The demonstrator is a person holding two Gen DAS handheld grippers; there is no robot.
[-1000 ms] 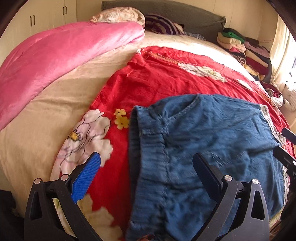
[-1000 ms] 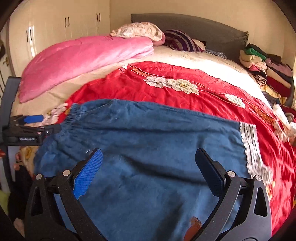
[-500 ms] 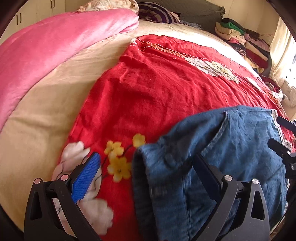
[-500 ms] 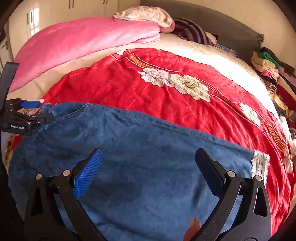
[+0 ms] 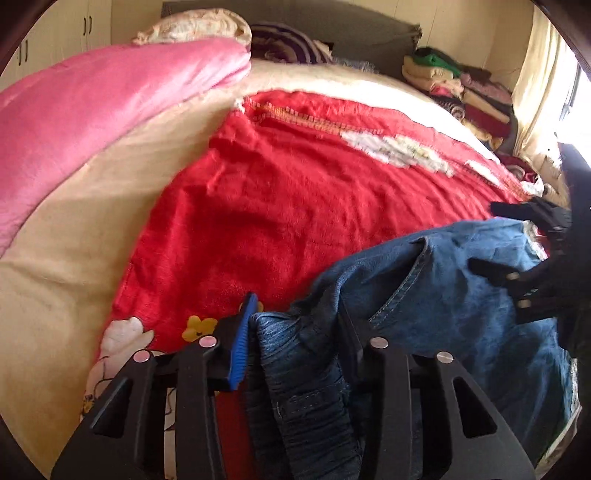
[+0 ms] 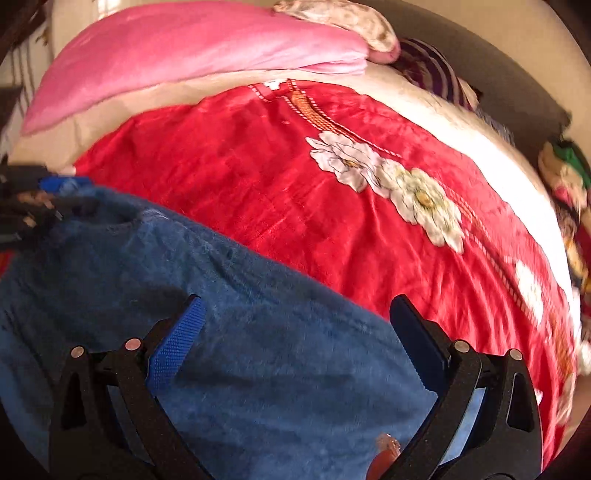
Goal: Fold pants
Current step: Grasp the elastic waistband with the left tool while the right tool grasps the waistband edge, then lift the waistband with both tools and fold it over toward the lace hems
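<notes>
Blue denim pants (image 5: 443, 295) lie on a red flowered blanket (image 5: 295, 192) on a bed. My left gripper (image 5: 295, 332) is shut on the bunched elastic waistband (image 5: 295, 369) at the pants' left end. My right gripper (image 6: 295, 321) is open, with the pants' blue cloth (image 6: 258, 332) between and under its spread fingers. The right gripper also shows at the right edge of the left wrist view (image 5: 524, 251), open over the pants. The left gripper shows at the left edge of the right wrist view (image 6: 33, 199).
A pink quilt (image 5: 92, 110) lies along the bed's left side on a cream sheet (image 5: 74, 258). Pillows (image 5: 199, 26) and a dark headboard (image 5: 332, 18) stand at the far end. Stacked folded clothes (image 5: 461, 92) sit at the far right.
My left gripper has closed on the waistband, which now bunches up between its fingers. The right gripper has moved lower and closer over the pants, still open.
</notes>
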